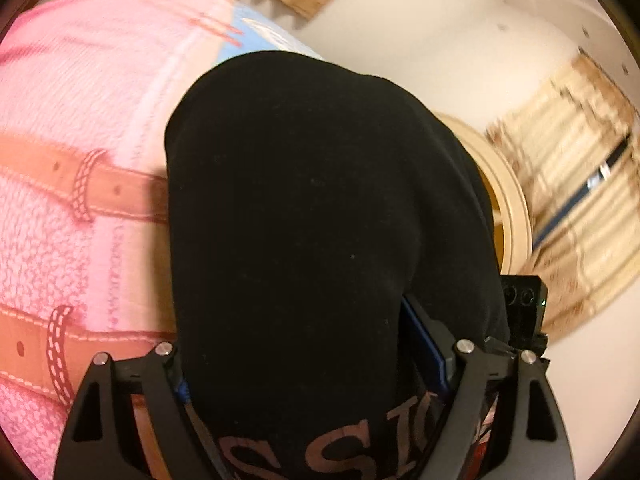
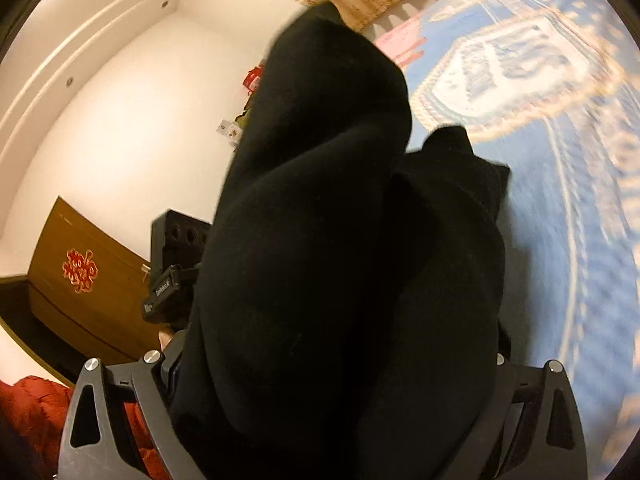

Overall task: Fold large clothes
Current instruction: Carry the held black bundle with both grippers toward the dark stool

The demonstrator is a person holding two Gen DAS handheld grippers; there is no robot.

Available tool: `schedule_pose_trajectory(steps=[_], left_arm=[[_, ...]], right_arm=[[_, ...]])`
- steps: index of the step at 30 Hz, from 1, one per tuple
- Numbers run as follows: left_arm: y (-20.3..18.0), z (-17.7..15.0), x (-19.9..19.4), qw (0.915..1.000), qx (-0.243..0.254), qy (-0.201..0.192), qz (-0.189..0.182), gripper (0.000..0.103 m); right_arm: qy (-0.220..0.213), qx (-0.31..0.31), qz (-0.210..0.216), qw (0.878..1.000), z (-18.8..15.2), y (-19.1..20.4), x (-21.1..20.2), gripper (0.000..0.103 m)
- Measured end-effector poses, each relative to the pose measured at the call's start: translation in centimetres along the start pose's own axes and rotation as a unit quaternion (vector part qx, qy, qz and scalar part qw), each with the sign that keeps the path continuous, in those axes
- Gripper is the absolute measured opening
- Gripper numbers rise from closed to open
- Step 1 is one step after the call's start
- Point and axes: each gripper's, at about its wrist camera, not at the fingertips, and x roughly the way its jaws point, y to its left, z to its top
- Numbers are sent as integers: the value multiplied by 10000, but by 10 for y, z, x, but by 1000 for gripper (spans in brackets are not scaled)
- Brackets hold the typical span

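From the left wrist, a black garment (image 1: 312, 208) fills the middle of the view, bulging up and away from the left gripper (image 1: 316, 364). The cloth runs down between the two fingers and hides their tips; a blue pad (image 1: 426, 344) on the right finger lies against the fabric. The jaws stand wide with the thick bundle packed between them, so the gripper looks clamped on the garment. Pale lettering (only partly readable) shows on the cloth near the lens. To the left and beyond lies a pink bedspread (image 1: 80, 112) printed with brown straps. Far right hangs a beige curtain (image 1: 576, 184), and just right of the garment the other gripper's black body (image 1: 524, 304) peeks out.

From the right wrist, the same garment (image 2: 344, 240) heaps over the right gripper (image 2: 332, 392), covering both fingers entirely, so I cannot tell whether its jaws are closed. To the right lies a blue patterned cover (image 2: 560, 200). At left stand a white wall (image 2: 140, 120) and a brown cabinet (image 2: 92, 280) bearing a red knot emblem.
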Motion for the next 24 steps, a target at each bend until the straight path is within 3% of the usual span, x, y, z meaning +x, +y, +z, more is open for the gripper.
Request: schedule_pose_trajectory(steps=[3, 7, 12, 15, 21, 24], left_arm=[[10, 1, 4, 9997, -167, -133, 102, 87], [-3, 8, 13, 9991, 99, -216, 362, 98], [-25, 14, 29, 9979, 447, -170, 446, 103], [-26, 15, 34, 9985, 358, -208, 355, 103], [-15, 11, 21, 9986, 444, -189, 216, 103], [-21, 8, 21, 9982, 555, -137, 204, 103]], right_arm=[[38, -97, -168, 9998, 9, -21, 17, 100], [-38, 337, 115, 9994, 11, -46, 13, 102], [202, -201, -603, 9978, 17, -25, -8, 102], [316, -670, -801, 9940, 26, -16, -5, 102], [465, -969, -794, 9910, 40, -12, 7, 102], [739, -538, -535, 9944, 35, -34, 3, 102]])
